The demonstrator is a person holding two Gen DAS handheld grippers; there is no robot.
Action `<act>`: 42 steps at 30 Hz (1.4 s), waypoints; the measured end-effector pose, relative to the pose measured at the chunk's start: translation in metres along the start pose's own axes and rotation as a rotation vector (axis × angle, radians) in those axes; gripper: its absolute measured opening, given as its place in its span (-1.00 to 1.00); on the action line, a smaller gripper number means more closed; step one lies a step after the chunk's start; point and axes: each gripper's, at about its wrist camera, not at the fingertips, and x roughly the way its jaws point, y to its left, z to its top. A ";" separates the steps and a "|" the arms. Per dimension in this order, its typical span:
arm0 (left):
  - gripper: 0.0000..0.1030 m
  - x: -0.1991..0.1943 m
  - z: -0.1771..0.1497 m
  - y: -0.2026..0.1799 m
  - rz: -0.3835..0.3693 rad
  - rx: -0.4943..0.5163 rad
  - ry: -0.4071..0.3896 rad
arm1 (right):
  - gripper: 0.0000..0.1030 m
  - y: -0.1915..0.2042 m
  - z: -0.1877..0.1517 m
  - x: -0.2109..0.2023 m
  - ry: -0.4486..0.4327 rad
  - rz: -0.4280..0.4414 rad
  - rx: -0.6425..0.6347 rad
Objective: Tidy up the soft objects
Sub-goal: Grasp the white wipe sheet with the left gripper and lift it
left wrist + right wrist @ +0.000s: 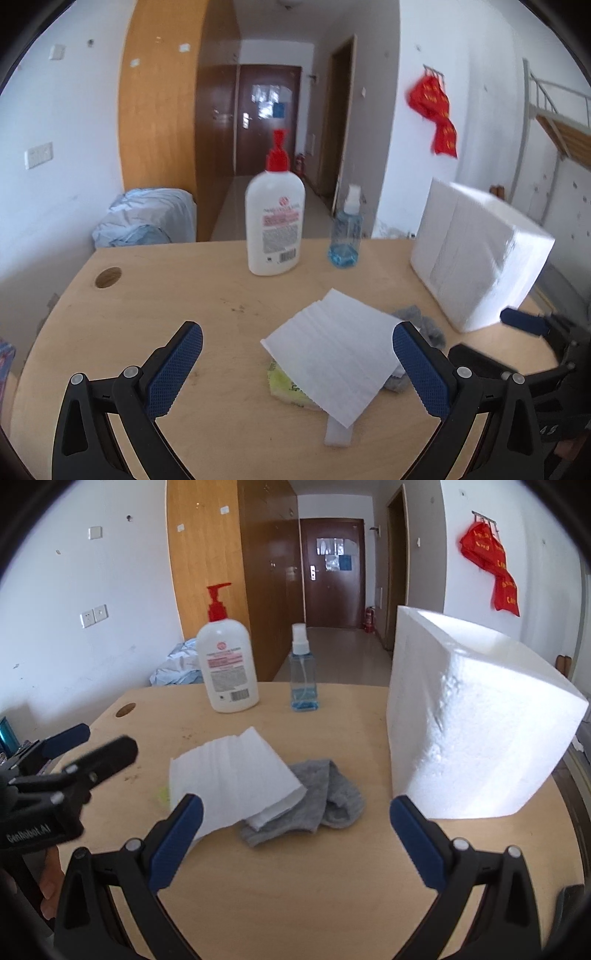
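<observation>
A white foam sheet [334, 352] lies in the middle of the wooden table [155, 295], over a yellow sponge [286, 387] and part of a grey sock [424, 325]. In the right wrist view the foam sheet [236, 775] overlaps the grey sock [314, 805]. A big white foam block [476, 254] stands at the right, also in the right wrist view [476, 720]. My left gripper [297, 365] is open and empty, just before the sheet. My right gripper [295, 842] is open and empty, near the sock.
A white pump bottle with a red top [275, 218] and a small blue spray bottle [347, 232] stand at the table's far edge. A round cable hole [108, 277] is at the far left. A small white foam strip [338, 432] lies near the sheet's front corner.
</observation>
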 end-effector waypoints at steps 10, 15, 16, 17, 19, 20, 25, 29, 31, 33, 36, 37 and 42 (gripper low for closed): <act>0.92 0.048 -0.004 0.003 -0.032 0.004 0.074 | 0.93 -0.015 -0.001 0.020 0.037 0.007 0.022; 0.78 0.068 -0.008 -0.001 -0.035 0.016 0.115 | 0.93 -0.020 -0.002 0.020 0.038 0.031 0.040; 0.74 0.070 -0.008 -0.002 -0.036 0.019 0.121 | 0.93 -0.021 -0.002 0.020 0.040 0.038 0.043; 0.74 0.074 -0.008 -0.003 -0.037 0.022 0.129 | 0.93 -0.021 -0.003 0.021 0.044 0.043 0.045; 0.69 0.080 -0.008 -0.006 -0.041 0.031 0.145 | 0.93 -0.022 -0.003 0.021 0.046 0.041 0.047; 0.66 0.084 -0.009 -0.007 -0.043 0.034 0.154 | 0.93 -0.023 -0.003 0.020 0.045 0.044 0.048; 0.27 0.094 -0.013 -0.009 -0.043 0.049 0.199 | 0.93 -0.023 -0.003 0.020 0.046 0.051 0.048; -0.18 0.105 -0.015 -0.006 -0.054 0.034 0.245 | 0.93 -0.022 -0.004 0.020 0.046 0.052 0.047; -0.49 0.104 -0.015 -0.005 -0.067 0.030 0.245 | 0.93 -0.022 -0.004 0.020 0.048 0.048 0.049; -0.76 0.101 -0.013 -0.006 -0.061 0.037 0.235 | 0.93 -0.023 -0.004 0.021 0.051 0.048 0.051; -0.88 0.096 -0.012 -0.003 -0.079 0.027 0.222 | 0.93 -0.024 -0.005 0.024 0.056 0.040 0.053; -0.93 0.094 -0.011 -0.003 -0.076 0.028 0.220 | 0.93 -0.024 -0.005 0.024 0.058 0.037 0.054; -0.98 0.087 -0.008 0.002 -0.080 0.013 0.206 | 0.93 -0.025 -0.005 0.028 0.067 0.024 0.052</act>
